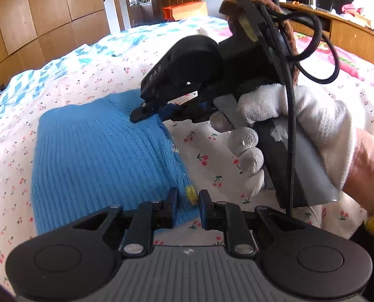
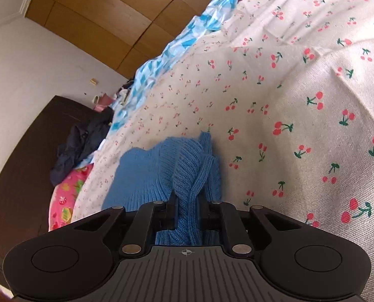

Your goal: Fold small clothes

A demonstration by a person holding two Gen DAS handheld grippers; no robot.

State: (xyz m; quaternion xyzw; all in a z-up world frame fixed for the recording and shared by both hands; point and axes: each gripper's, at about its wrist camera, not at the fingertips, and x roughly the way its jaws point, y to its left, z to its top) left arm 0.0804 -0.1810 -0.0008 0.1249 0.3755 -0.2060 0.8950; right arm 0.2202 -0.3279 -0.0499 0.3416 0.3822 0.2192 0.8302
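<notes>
A small blue knitted cardigan (image 1: 93,156) lies folded on the cherry-print bed sheet (image 1: 212,156). My left gripper (image 1: 188,202) is shut on its near right corner, by a yellow patch (image 1: 190,193). My right gripper (image 1: 159,112), held in a white-gloved hand (image 1: 300,125), is shut on the cardigan's far right edge. In the right wrist view the right gripper (image 2: 188,211) pinches a bunched fold of the blue knit (image 2: 189,176), with the rest of the cardigan (image 2: 139,173) spread beyond it.
A blue-and-white quilt (image 1: 61,65) lies at the bed's far side. Wooden wardrobes (image 1: 35,12) stand behind. A dark headboard (image 2: 23,151) with dark clothes (image 2: 81,143) and a pink pillow (image 2: 66,201) lies to the left in the right wrist view. A wooden desk (image 1: 350,30) is at the right.
</notes>
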